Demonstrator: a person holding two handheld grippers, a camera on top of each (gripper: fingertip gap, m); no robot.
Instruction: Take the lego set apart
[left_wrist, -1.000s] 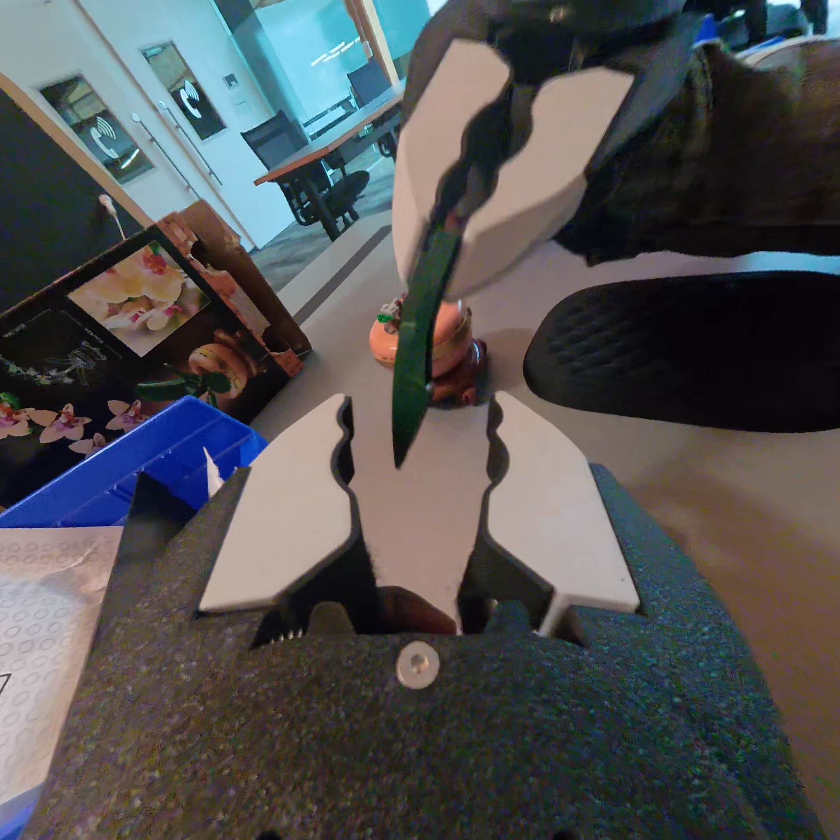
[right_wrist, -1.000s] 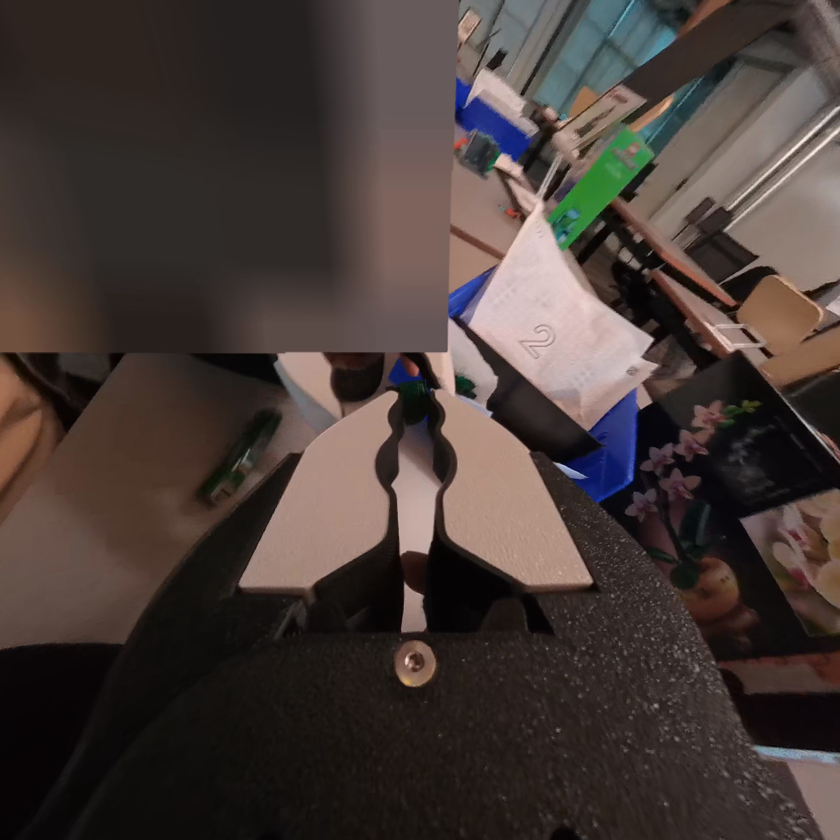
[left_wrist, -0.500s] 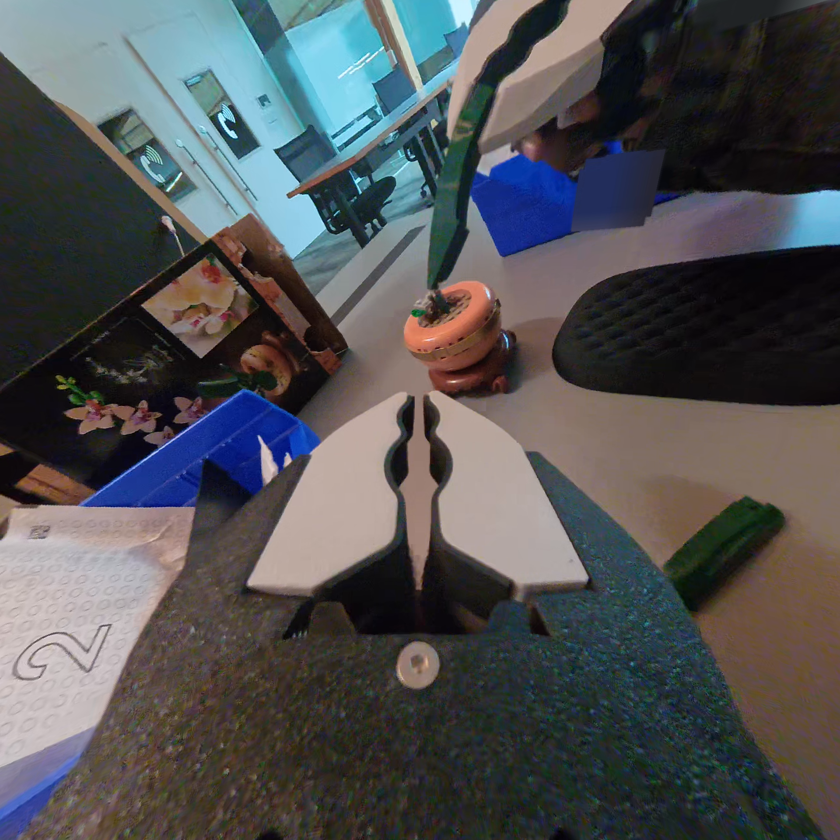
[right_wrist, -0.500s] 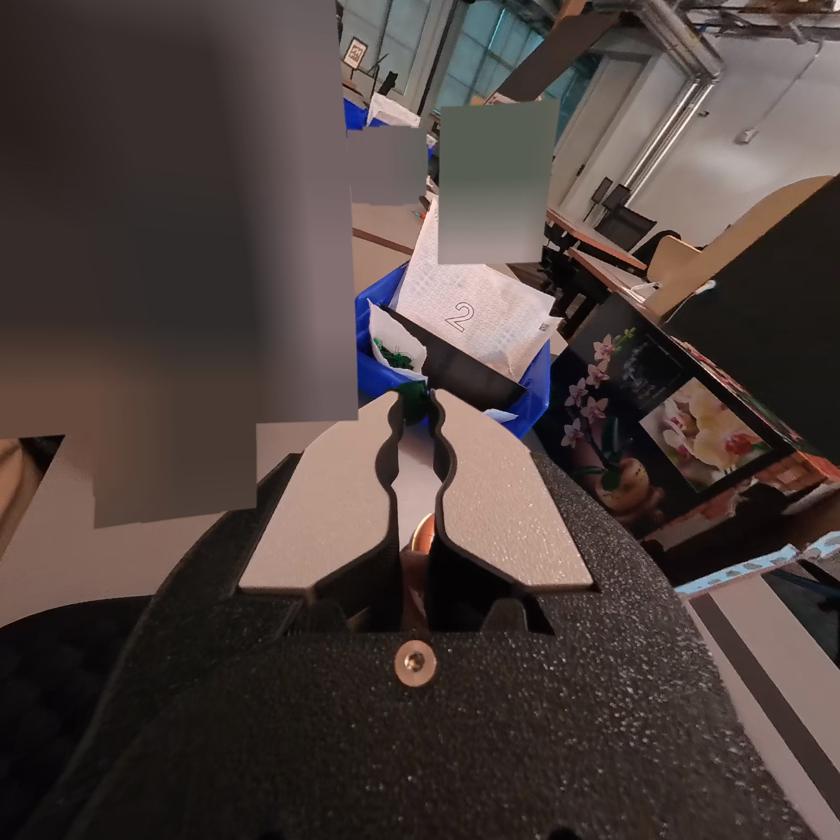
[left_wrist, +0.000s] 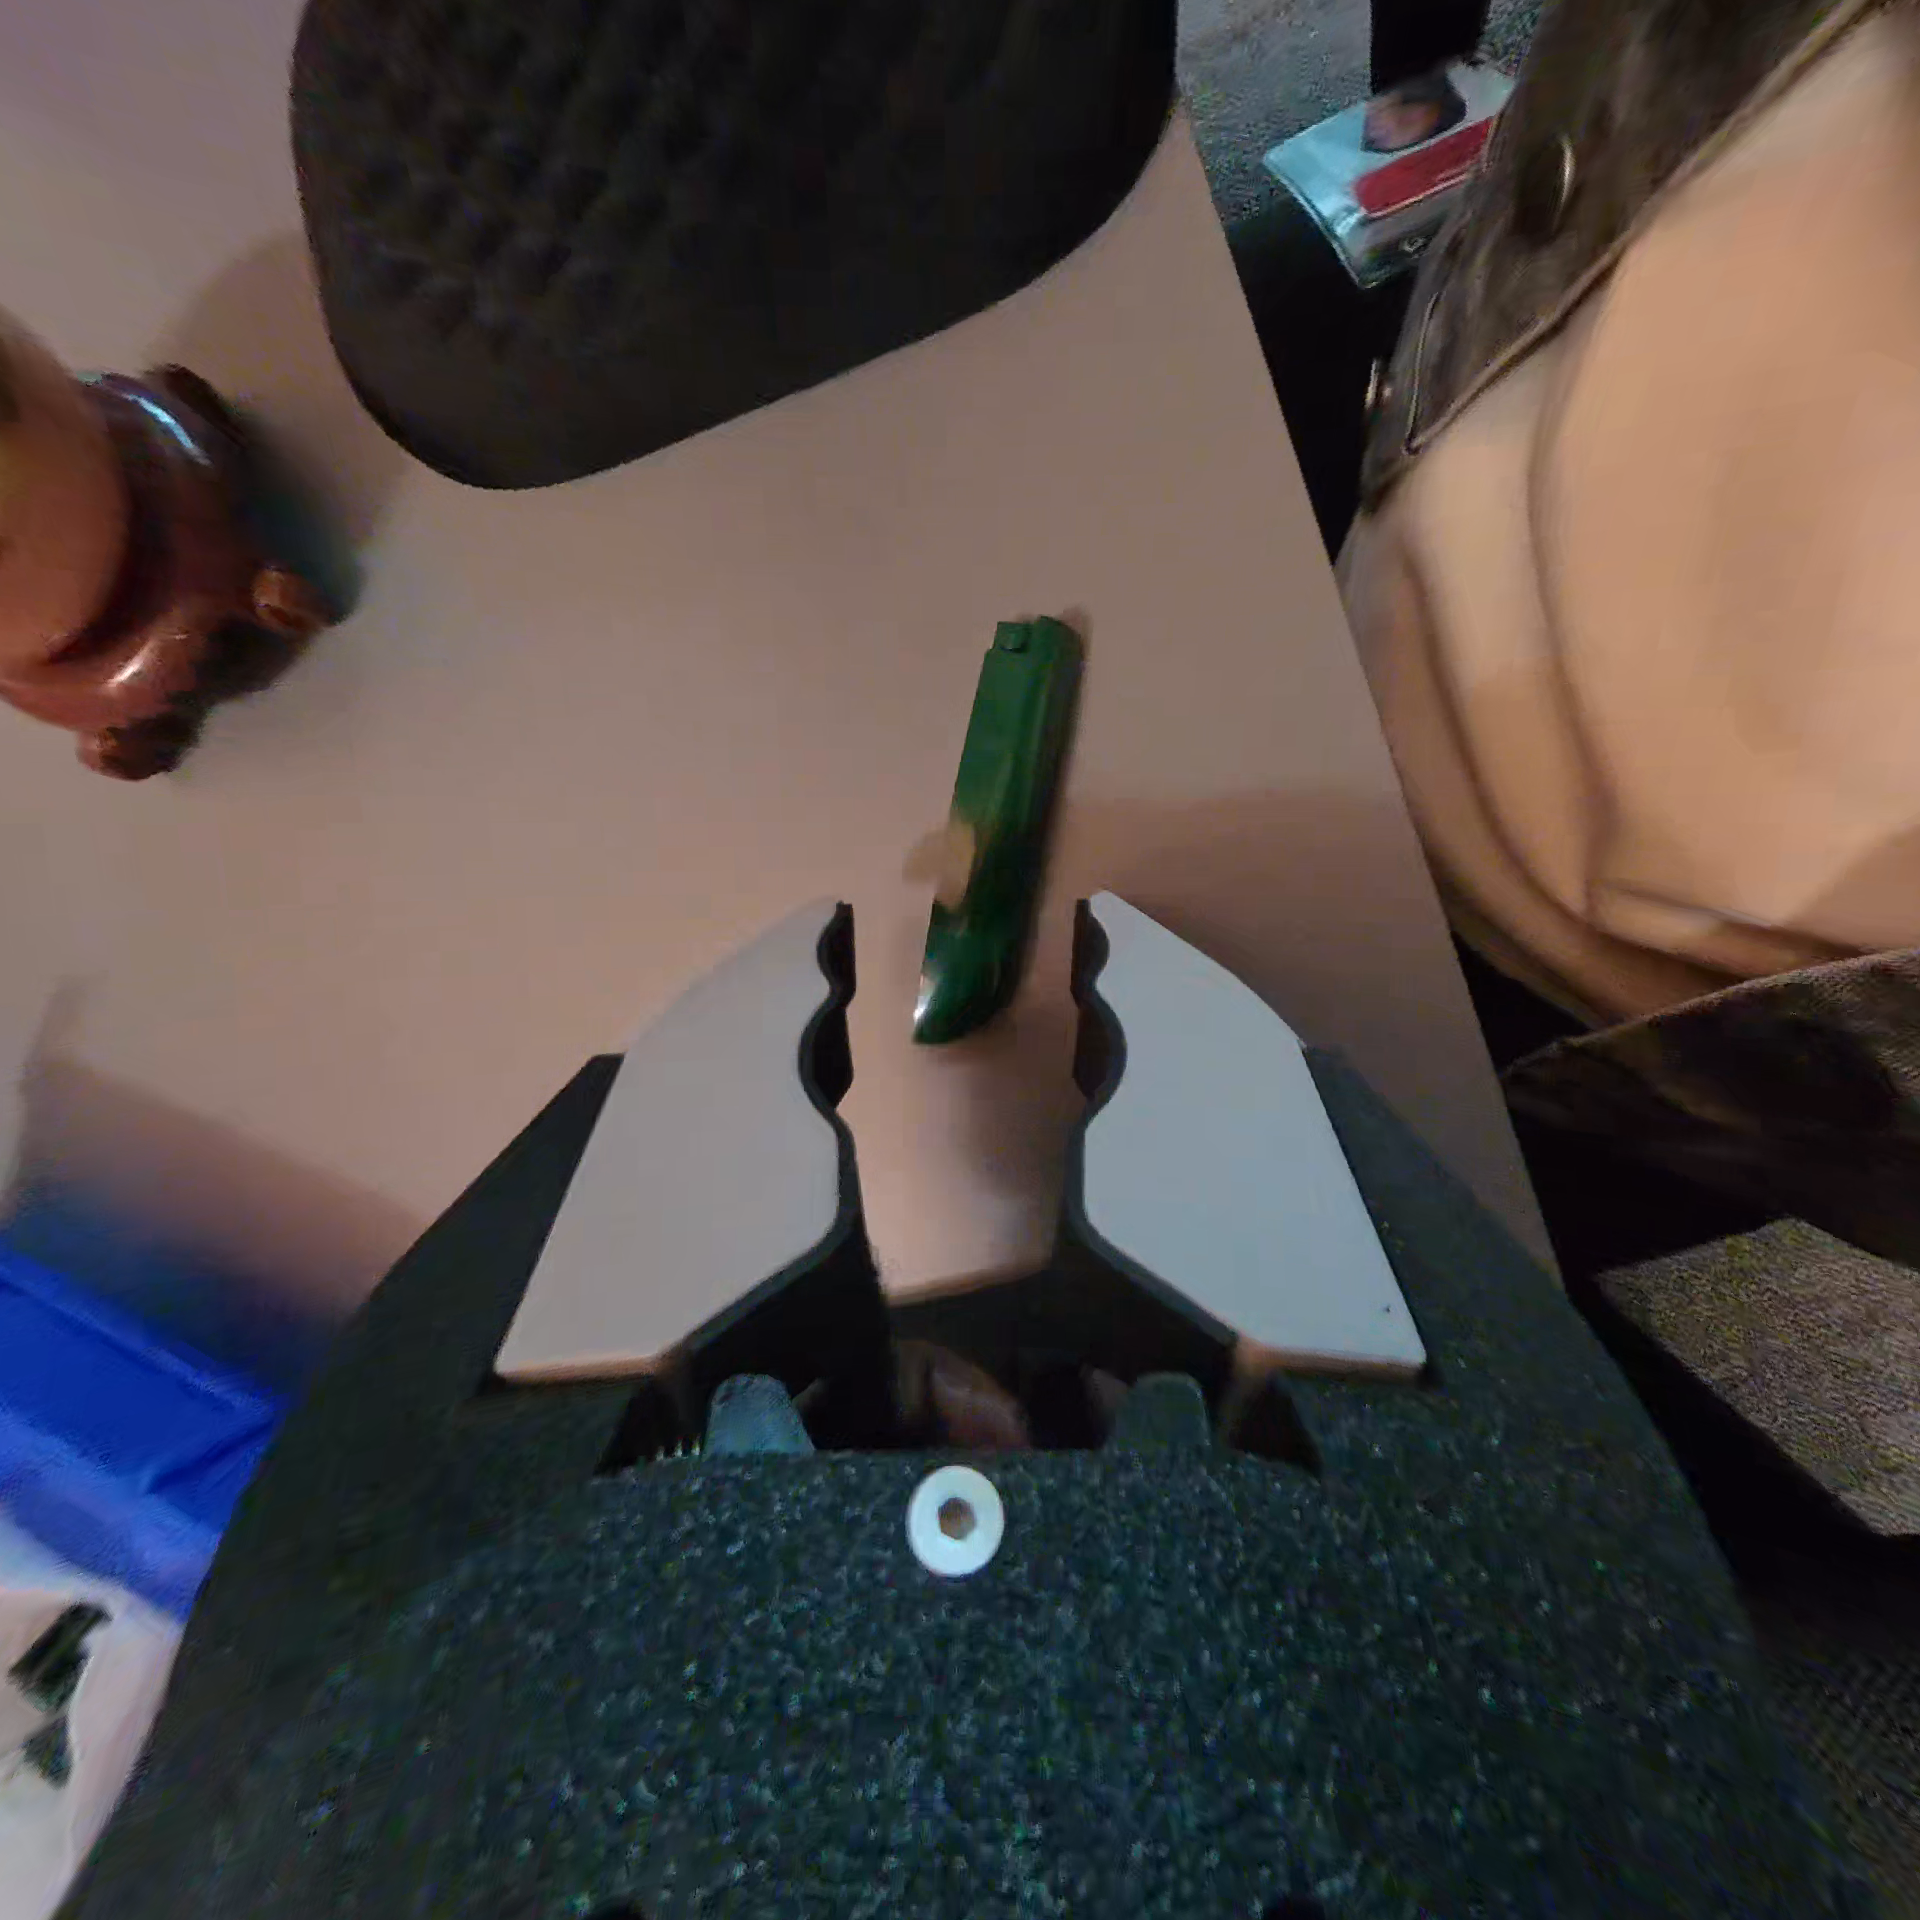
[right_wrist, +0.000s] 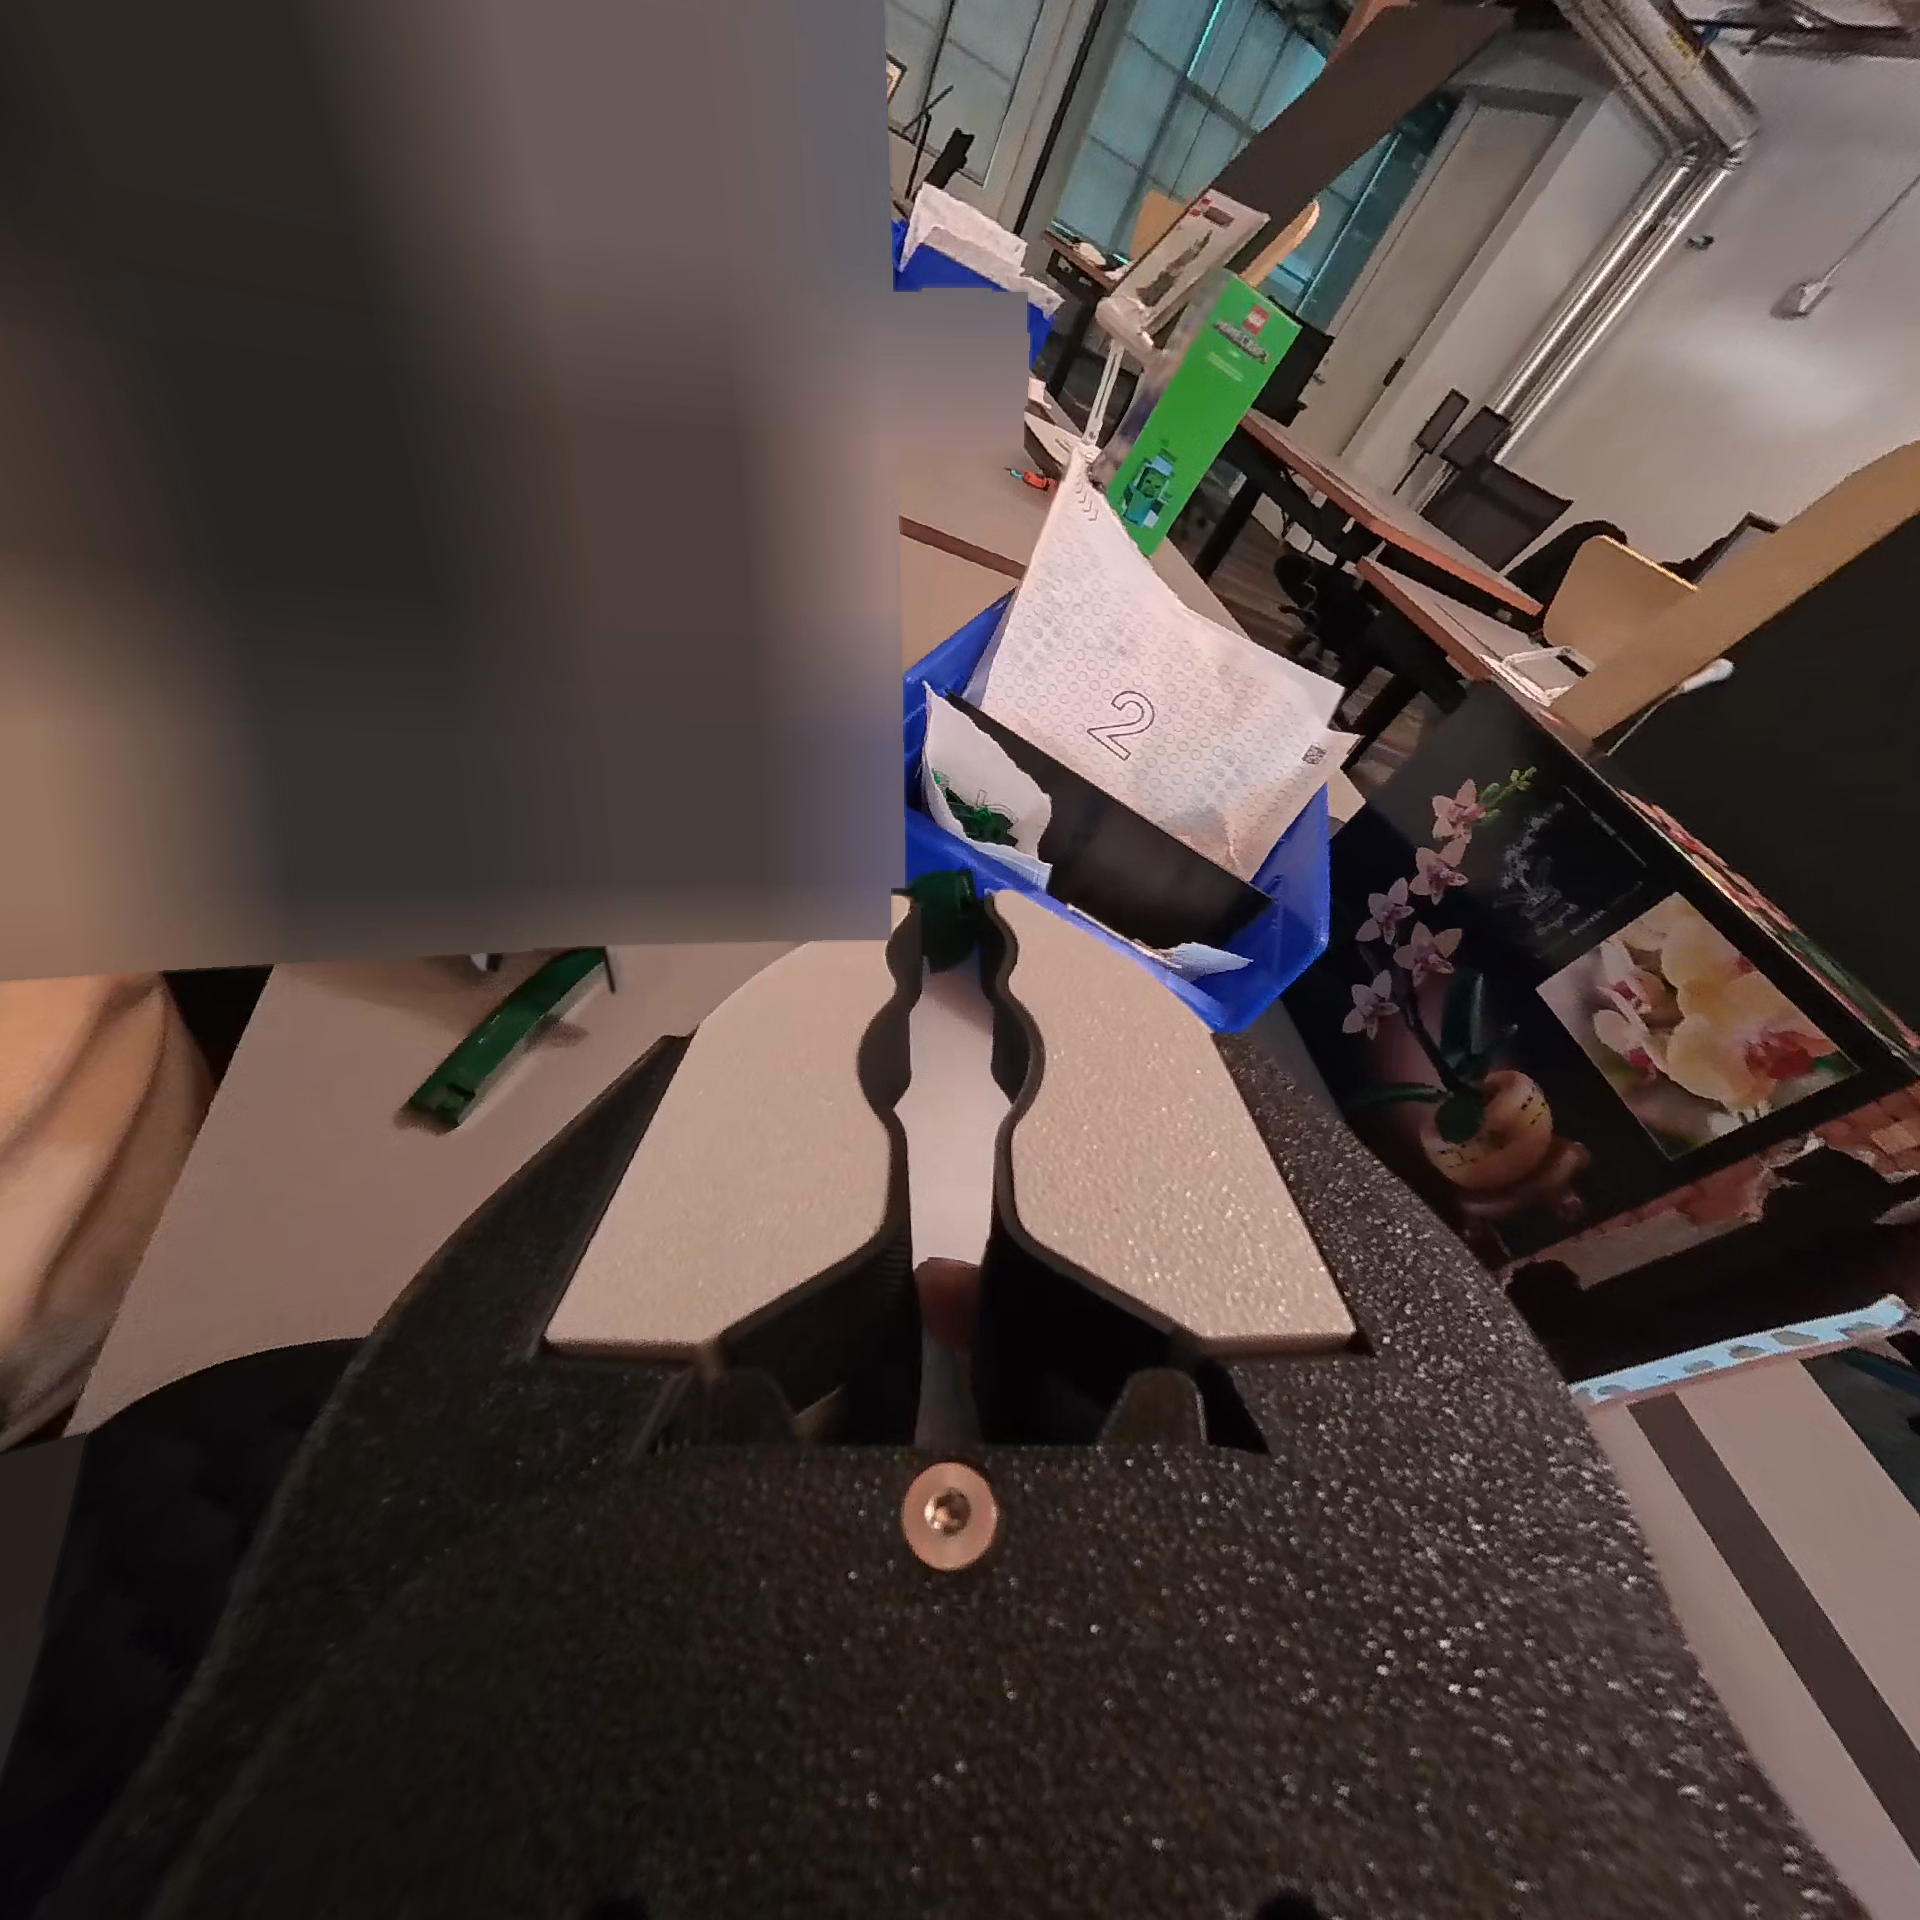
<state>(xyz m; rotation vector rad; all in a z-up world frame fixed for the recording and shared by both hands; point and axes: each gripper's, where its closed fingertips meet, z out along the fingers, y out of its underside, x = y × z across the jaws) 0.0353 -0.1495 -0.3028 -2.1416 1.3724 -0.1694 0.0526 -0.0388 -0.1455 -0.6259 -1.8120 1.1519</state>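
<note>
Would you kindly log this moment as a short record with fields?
left hand-held gripper: open, fingers either side of the near tip of a green leaf lying on the table
right hand-held gripper: shut on a small green piece
pot: on the table, left
blue bin: holds paper bags

Writing showed up in a few spots. In the right wrist view, the white dotted paper bag (right_wrist: 1143, 665) mid-frame in the blue plastic bin (right_wrist: 1299, 894) had one big outlined digit and a small square code. The tall green cardboard box (right_wrist: 1205, 405) above had a logo, and the black flower-printed box (right_wrist: 1558, 883) at right had faint print. In the left wrist view, a plastic-sleeved card (left_wrist: 1392, 156) sat upper right, too blurry to read.
</note>
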